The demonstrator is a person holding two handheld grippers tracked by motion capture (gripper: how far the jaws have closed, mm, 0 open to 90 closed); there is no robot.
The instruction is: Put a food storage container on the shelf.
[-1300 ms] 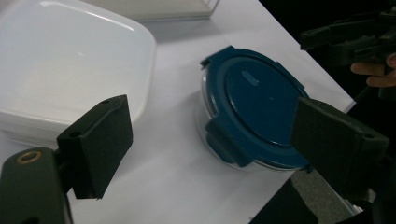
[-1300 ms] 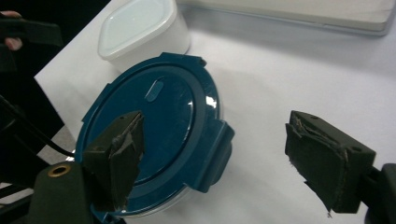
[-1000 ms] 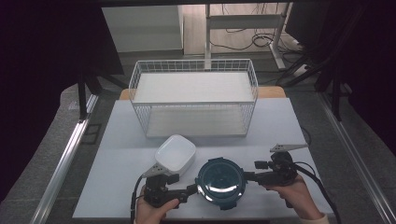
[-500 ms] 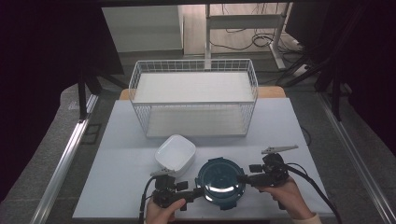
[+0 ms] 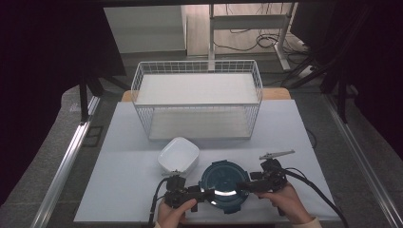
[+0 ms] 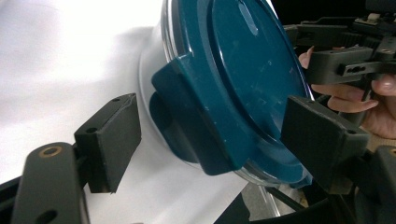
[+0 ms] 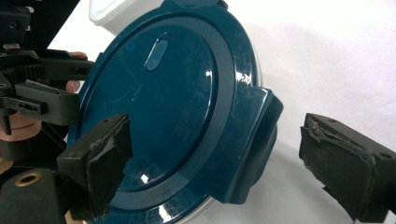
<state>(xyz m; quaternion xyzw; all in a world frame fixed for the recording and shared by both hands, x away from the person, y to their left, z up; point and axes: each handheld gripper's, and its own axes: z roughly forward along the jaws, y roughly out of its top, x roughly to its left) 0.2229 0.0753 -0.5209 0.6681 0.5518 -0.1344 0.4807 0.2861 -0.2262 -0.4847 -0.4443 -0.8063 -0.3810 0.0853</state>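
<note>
White rectangular tabletop (image 5: 119,190), taking up the middle of the high view. Large white wire basket with a solid white shelf (image 5: 197,102), standing at the far edge of the surface, centred. Round glass container with a dark teal plastic lid and side latches (image 5: 224,183), resting near the front edge, slightly right of the middle, well apart from the basket; clear glass rim showing under the lid in the left gripper view (image 6: 224,70) and in the right gripper view (image 7: 163,116). White square bowl with rounded corners (image 5: 178,155), just beside the container on its far left, between it and the basket. Left gripper (image 5: 202,194), held in a hand at the front edge, aimed at the left side of the container; released, jaws spread to either side of a teal latch (image 6: 196,121), pads clear of it though just closing in a little. Right gripper (image 5: 242,186), held in the other hand at the front edge, aimed at the right side of the container; also released, jaws just opened further, one pad over the lid, the other well off over the bare surface, a second teal latch (image 7: 252,140) between them and untouched. Small grey three-cornered plate (image 5: 275,154), topping the right gripper.
</note>
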